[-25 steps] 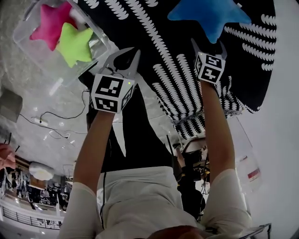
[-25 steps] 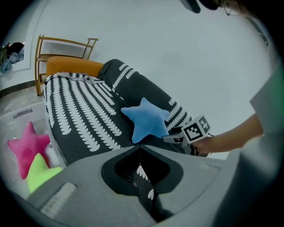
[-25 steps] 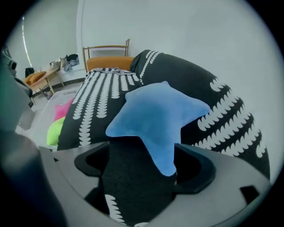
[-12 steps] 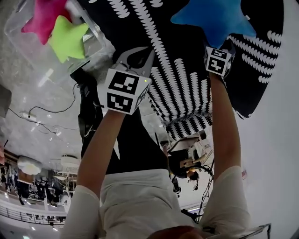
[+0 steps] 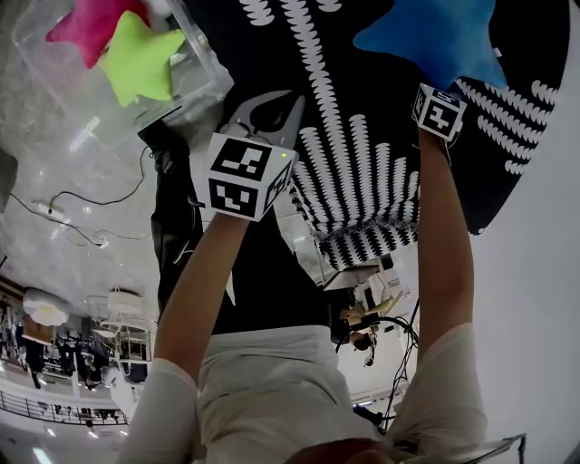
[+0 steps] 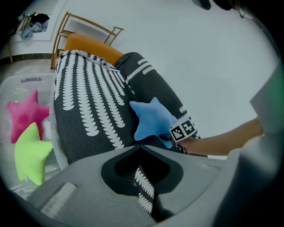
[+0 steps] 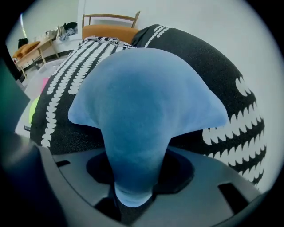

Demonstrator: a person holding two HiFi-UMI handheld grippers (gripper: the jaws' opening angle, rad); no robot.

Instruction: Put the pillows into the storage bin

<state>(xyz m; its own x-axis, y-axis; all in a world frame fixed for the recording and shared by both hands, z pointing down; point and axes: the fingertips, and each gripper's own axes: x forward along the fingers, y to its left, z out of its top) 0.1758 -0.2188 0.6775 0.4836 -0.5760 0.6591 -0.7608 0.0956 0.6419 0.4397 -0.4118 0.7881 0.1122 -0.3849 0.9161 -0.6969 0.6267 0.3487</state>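
pillows point(image 5: 435, 36) point(image 5: 140, 59) point(image 5: 86, 27): 3 | storage bin point(image 5: 204, 86): 1 | tools point(image 5: 270, 113) point(image 5: 437, 98): 2

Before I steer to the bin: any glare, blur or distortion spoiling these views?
Head view: sharp but heavily fisheye-bent, with glare streaks on the clear storage bin. Left gripper view: dark rounded corners, foreground in shadow, scene beyond crisp. Right gripper view: the blue star pillow sits so close that it looks soft and swollen.

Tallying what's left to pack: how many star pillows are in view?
3. Pink pillow and green pillow lie in the clear storage bin; blue pillow is on the patterned cushion, pinched by the right gripper, whose jaws just closed further. Others may be hidden.
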